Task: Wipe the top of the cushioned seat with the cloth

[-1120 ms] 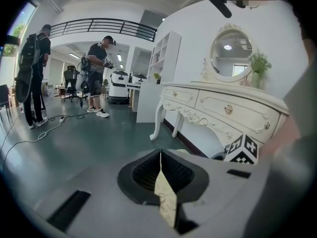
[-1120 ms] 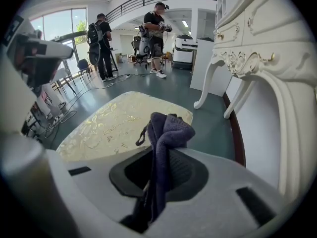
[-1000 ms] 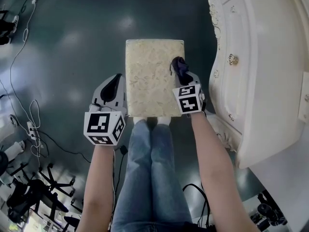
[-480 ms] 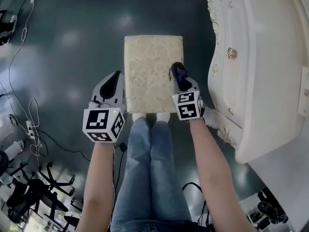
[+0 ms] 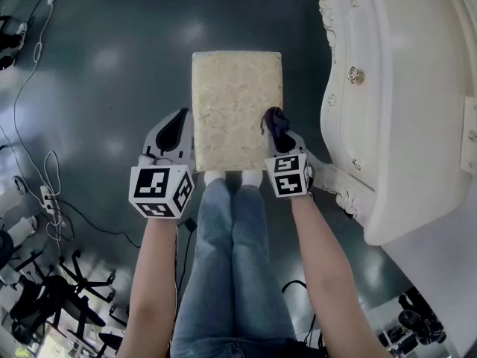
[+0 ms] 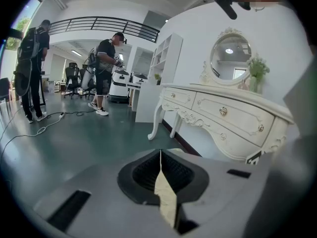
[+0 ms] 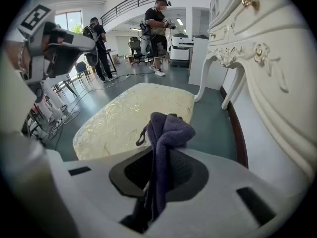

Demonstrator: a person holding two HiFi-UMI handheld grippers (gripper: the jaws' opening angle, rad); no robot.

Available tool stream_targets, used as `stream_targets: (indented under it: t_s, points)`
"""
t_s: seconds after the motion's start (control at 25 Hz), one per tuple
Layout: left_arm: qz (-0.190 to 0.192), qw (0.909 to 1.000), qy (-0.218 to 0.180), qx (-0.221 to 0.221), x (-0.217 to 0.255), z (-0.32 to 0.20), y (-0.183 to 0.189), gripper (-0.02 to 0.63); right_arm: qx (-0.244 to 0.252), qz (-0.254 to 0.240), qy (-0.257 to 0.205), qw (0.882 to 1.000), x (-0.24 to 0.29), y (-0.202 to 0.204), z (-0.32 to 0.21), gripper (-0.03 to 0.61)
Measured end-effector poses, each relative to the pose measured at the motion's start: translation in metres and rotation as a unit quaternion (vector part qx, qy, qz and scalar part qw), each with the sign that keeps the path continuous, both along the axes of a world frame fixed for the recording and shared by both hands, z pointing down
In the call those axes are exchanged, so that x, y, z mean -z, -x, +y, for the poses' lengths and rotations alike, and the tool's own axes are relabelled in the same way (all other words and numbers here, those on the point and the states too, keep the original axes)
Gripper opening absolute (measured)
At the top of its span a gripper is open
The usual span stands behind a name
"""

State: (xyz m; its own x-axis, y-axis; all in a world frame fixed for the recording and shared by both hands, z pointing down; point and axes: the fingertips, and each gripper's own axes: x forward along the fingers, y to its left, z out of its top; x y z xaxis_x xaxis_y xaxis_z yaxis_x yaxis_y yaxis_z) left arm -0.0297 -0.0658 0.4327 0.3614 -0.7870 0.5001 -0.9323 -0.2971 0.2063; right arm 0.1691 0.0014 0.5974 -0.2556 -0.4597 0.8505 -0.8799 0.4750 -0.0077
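Cloth (image 7: 166, 133): dark purple and bunched, pinched between the jaws of the right gripper (image 5: 279, 129). Its loose end pokes out past the tips, over the near right edge of the seat. Whether it presses on the fabric is hard to tell.
Cushioned seat (image 5: 235, 103): cream with a gold leaf pattern, rectangular, standing on the floor (image 5: 112, 51) just ahead of the person's legs (image 5: 235, 259), between the two grippers.
Right gripper: clenched on the cloth, at the seat's near right side.
Left gripper (image 5: 175, 129): jaws pressed together with nothing in them, just beside the seat's left edge.
Dressing table (image 5: 387, 103): white, carved, with gold knobs, to the right of the seat and apart from it.
Floor: dark and glossy, with cables (image 5: 52, 192) trailing at the left.
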Motion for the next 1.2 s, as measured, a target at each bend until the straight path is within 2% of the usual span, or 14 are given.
stream_targets:
  t_s: [0.4, 0.8, 1.2]
  points:
    - [0.004, 1.0000, 0.002, 0.002, 0.000, 0.004, -0.002, 0.005, -0.008, -0.004, 0.001, 1.000, 0.001, -0.003, 0.028, 0.038]
    - [0.009, 0.9999, 0.006, 0.004, -0.003, 0.007, -0.006, 0.005, -0.029, -0.031, 0.010, 0.999, -0.003, -0.005, 0.058, 0.038]
    - [0.013, 0.9999, 0.008, 0.001, -0.005, 0.005, -0.009, 0.005, -0.022, -0.029, 0.052, 0.998, -0.006, -0.007, 0.094, 0.038]
